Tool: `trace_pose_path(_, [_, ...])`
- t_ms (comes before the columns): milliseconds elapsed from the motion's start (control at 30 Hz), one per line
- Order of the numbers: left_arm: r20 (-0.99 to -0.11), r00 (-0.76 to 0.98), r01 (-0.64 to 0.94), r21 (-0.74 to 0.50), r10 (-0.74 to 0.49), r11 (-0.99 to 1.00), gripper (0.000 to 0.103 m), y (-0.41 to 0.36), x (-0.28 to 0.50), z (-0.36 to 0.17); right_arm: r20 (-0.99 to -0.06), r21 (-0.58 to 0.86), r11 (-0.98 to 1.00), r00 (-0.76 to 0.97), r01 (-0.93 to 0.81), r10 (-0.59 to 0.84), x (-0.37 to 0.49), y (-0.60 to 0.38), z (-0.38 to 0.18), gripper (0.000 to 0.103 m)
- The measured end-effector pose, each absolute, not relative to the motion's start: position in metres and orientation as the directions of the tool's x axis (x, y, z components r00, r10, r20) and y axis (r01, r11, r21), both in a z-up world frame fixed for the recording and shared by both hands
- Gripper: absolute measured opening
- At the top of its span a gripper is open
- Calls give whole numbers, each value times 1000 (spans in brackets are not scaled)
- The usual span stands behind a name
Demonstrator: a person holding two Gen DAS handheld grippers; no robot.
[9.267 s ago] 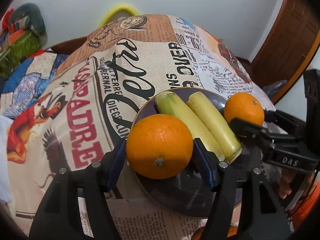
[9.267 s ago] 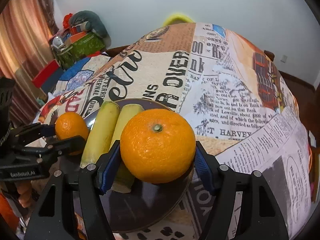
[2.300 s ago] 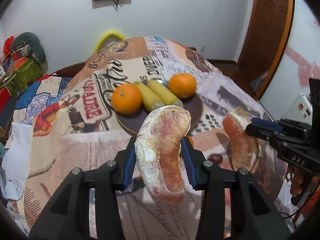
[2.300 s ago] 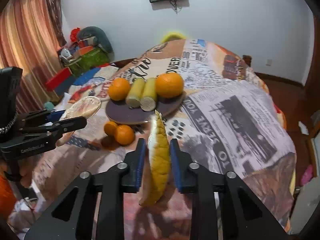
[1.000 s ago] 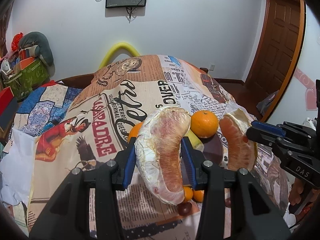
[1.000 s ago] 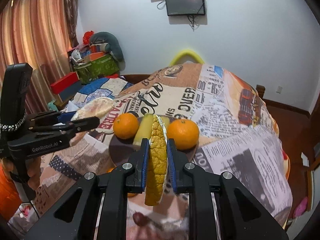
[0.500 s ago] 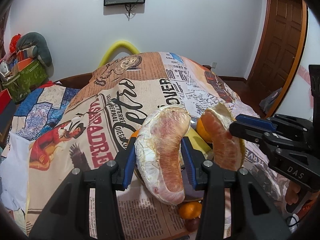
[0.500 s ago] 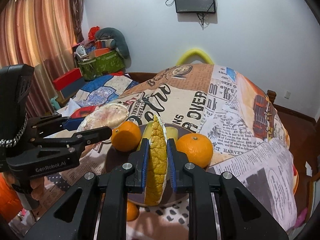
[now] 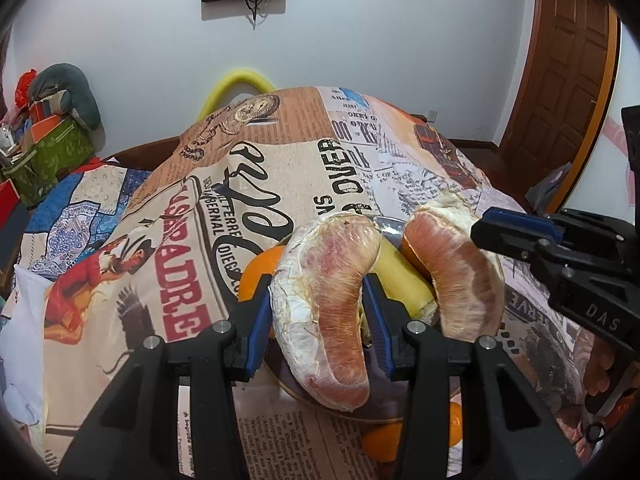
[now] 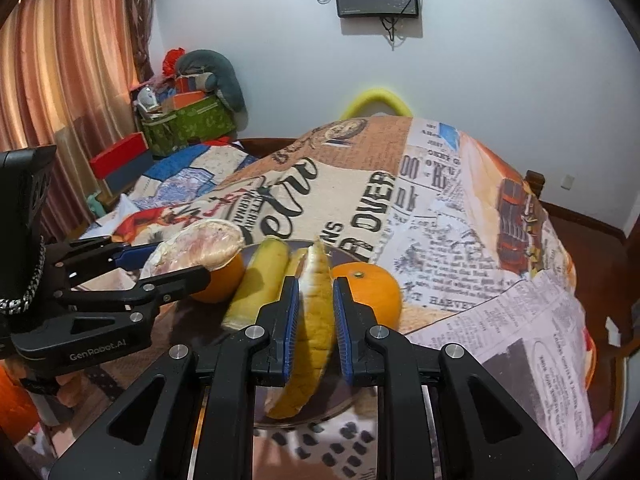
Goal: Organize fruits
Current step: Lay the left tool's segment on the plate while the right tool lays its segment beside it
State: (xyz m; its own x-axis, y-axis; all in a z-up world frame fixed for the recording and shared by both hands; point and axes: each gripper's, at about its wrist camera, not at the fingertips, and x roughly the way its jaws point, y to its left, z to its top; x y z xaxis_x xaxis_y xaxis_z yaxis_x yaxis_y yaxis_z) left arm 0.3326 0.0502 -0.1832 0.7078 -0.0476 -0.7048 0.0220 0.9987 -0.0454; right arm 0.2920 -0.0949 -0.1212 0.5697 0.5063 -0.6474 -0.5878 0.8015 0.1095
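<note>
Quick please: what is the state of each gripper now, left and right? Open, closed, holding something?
Left gripper: closed on a peeled pomelo wedge.
Right gripper: closed on a second pomelo wedge, held edge-on with its yellow rind showing.

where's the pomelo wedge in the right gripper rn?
The pomelo wedge is clamped rind-up in the right gripper, over the dark plate, between the bananas and the orange.

Two peeled pomelo wedges hang over the dark plate (image 10: 348, 258) — one pink segment (image 9: 326, 304), one rind-edged (image 10: 314, 328) — above two oranges (image 10: 370, 290) flanking two bananas (image 10: 256, 282)
</note>
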Motion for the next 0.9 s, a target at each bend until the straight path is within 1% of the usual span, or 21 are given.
trace_pose_path(100, [-703,710,23,-37,-42,999,44,47,334,-186,-659,110,804,563,-584,499,295,-97,-125,16])
trace_pose_path(133, [-694,719,23,-29,-37,999,45,46,333,-185,-663,106,805,562,-583,495,295,-98,-127,16])
trace_pose_path(167, [-691,721,39,-36,-53,999,45,44,333,-184,-663,103,804,562,-585,494,295,-98,-128,16])
trace_pose_path(367, [-681,731,51,-14,-47,999,45,38,331,-177,-664,102,804,563,-585,493,294,-99,-128,16])
trace_pose_path(433, [-681,730,50,-20,-50,999,45,38,330,-175,-668,99,806,561,-583,488,293,-100,-128,20])
trace_pose_path(500, [-682,729,45,-32,-55,998,45,40,328,-172,-670,96,808,563,-581,484,292,-101,-128,32])
trace_pose_path(567, [-683,728,42,-43,-59,998,45,41,325,-169,-667,87,814,573,-575,476,289,-103,-127,38])
trace_pose_path(900, [-676,735,36,-25,-43,999,45,37,297,-150,-656,97,826,589,-556,473,267,-113,-112,50])
